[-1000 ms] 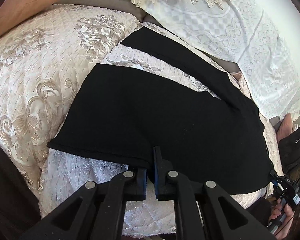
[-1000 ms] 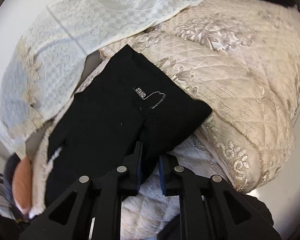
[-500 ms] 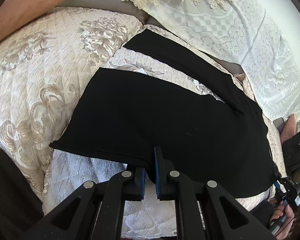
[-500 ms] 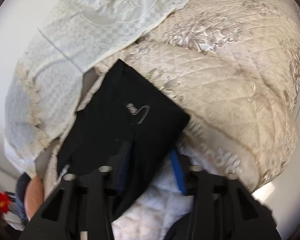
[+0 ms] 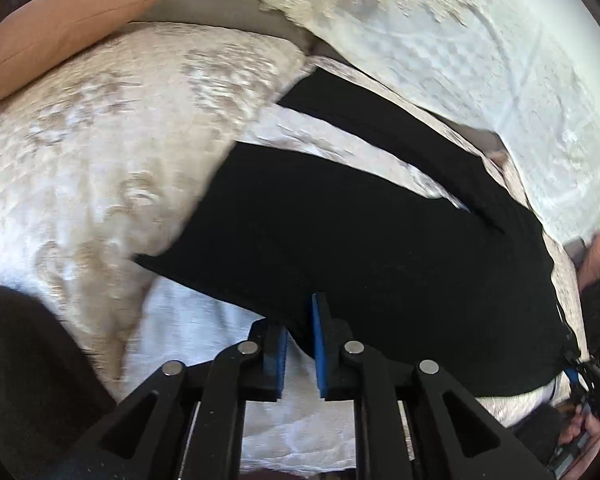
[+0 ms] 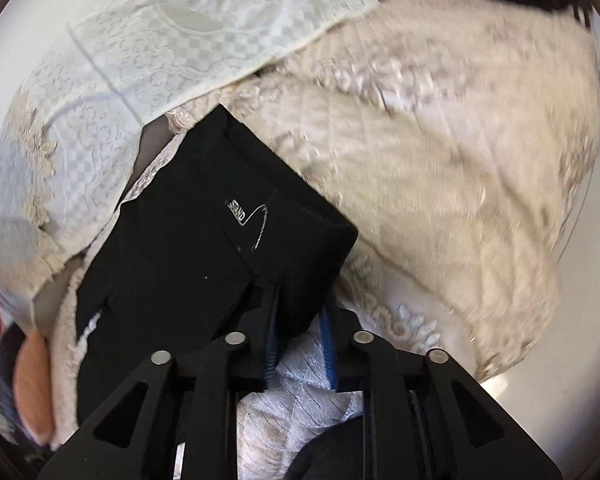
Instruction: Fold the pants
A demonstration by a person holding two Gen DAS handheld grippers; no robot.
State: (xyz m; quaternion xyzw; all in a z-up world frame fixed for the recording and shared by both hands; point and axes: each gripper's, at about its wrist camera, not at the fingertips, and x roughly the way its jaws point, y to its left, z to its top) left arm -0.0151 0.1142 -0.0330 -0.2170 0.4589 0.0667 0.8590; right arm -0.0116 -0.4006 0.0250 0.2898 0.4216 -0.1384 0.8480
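Black pants [image 5: 360, 240] lie spread on a cream quilted bedspread [image 5: 100, 160], their two legs reaching away toward the upper left. My left gripper [image 5: 298, 320] is at the near long edge; its jaws are opening, and the fabric edge sits loose between the blue pads. In the right wrist view the pants [image 6: 180, 248] show a white logo [image 6: 246, 216] close to the waist end. My right gripper [image 6: 300, 304] stands at that end, its jaws opening too, with the cloth's corner between the fingers and pale quilt showing in the gap.
An orange pillow [image 5: 60, 28] lies at the far left. A white lace cloth [image 5: 460, 60] drapes over the back, and it shows again [image 6: 140, 60] in the right wrist view. A hand [image 5: 588, 432] shows at the lower right. The bedspread [image 6: 440, 160] falls away at the right.
Both grippers' jaws have parted from pinching the pants' edge. The pants now lie flatter on the bed. Both views have shifted slightly and blurred.
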